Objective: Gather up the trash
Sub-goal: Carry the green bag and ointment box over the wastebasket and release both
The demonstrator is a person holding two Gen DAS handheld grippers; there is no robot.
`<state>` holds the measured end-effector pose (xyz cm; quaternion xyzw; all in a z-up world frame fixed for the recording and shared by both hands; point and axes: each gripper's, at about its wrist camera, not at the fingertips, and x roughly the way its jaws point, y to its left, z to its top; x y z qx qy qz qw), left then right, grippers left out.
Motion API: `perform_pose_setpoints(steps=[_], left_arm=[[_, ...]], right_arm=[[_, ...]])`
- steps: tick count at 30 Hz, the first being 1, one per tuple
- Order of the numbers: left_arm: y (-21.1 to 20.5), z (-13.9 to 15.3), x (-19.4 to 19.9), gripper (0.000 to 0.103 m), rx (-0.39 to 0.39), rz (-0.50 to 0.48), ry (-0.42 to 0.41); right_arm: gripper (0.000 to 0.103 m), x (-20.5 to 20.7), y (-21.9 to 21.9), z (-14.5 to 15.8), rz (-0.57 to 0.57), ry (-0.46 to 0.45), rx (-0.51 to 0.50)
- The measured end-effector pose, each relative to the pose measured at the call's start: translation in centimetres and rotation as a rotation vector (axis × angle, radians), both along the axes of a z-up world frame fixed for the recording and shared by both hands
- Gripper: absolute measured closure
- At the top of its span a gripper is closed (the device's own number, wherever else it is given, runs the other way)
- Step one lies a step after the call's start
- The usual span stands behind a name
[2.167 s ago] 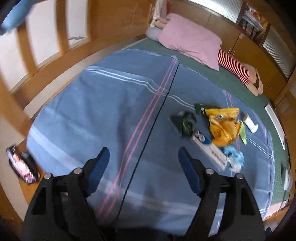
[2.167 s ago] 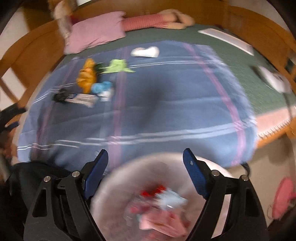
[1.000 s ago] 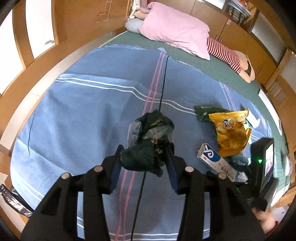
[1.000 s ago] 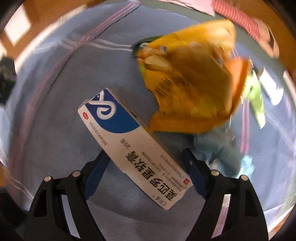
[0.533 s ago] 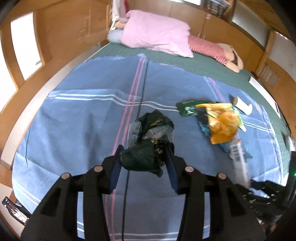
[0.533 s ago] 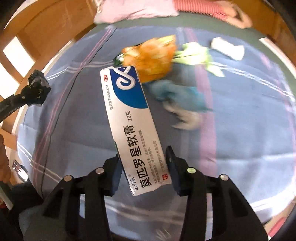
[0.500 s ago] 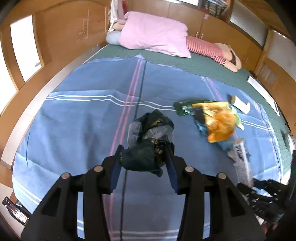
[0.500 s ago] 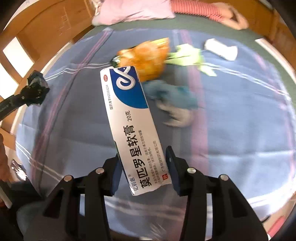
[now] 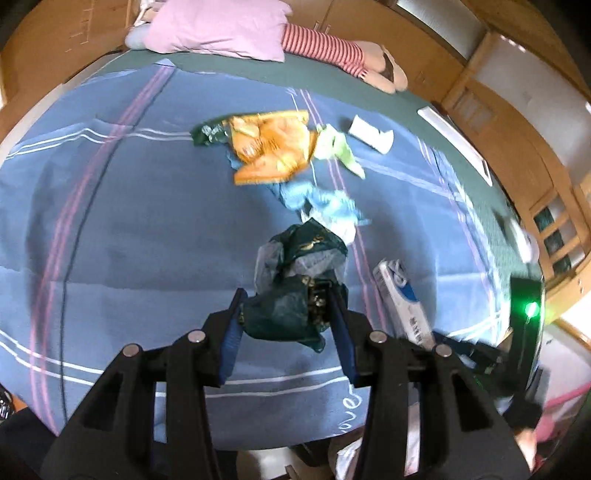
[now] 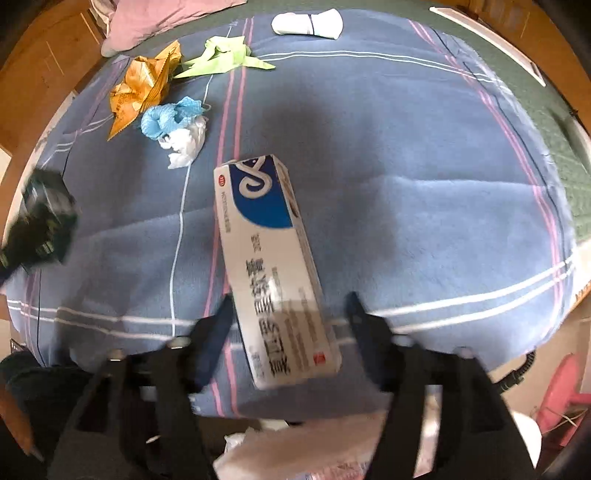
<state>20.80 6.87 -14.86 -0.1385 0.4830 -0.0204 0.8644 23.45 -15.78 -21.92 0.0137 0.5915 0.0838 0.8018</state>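
The right gripper (image 10: 286, 314) is opening, its jaws clear of the ointment box (image 10: 271, 266); released over the bed's edge, the box may miss the bin (image 10: 306, 448). The left gripper (image 9: 286, 314) is clamped on a dark green wrapper (image 9: 295, 288); its loose folds could slip.

left gripper (image 9: 286, 314) clamped on dark wrapper (image 9: 295, 291); right gripper (image 10: 288, 314) jaws opening, box (image 10: 269, 258) between

Lying on the bed: one orange wrapper (image 10: 144, 88), one green paper scrap (image 10: 221, 59), one blue wad (image 10: 170, 118), one white tissue (image 10: 186, 142), one white sock (image 10: 306, 22). Showing besides: one carton (image 10: 273, 266), one dark green bag (image 9: 299, 288), one pink pillow (image 9: 218, 27).
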Motion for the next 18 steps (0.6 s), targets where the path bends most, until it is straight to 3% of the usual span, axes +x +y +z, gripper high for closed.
perform_pose_setpoints(steps=[6,7,8,12,18], left_arm=[[0.8,-1.4,-0.1,0.058,0.055,0.020,0.038],[0.6,-1.4,-0.2,0.058,0.062,0.016,0.036],[0.4,-1.3,-0.2,0.058,0.076,0.011,0.031],[-0.3,-1.1,-0.1,0.058,0.121,-0.009,0.005],[-0.8,-1.1,-0.4,0.058,0.204,-0.011,-0.003]], right_arm=[[0.036,1.3,1.4,-0.9,-0.011,-0.020,0.000],[0.042,1.2,1.4,-0.8,-0.015,-0.032,-0.011],[0.056,0.9,1.2,-0.8,-0.021,-0.040,-0.026],[0.056,0.3,0.0,1.2,-0.067,-0.093,0.069],[0.056,-1.4,-1.4,4.7,-0.106,-0.193,0.088]])
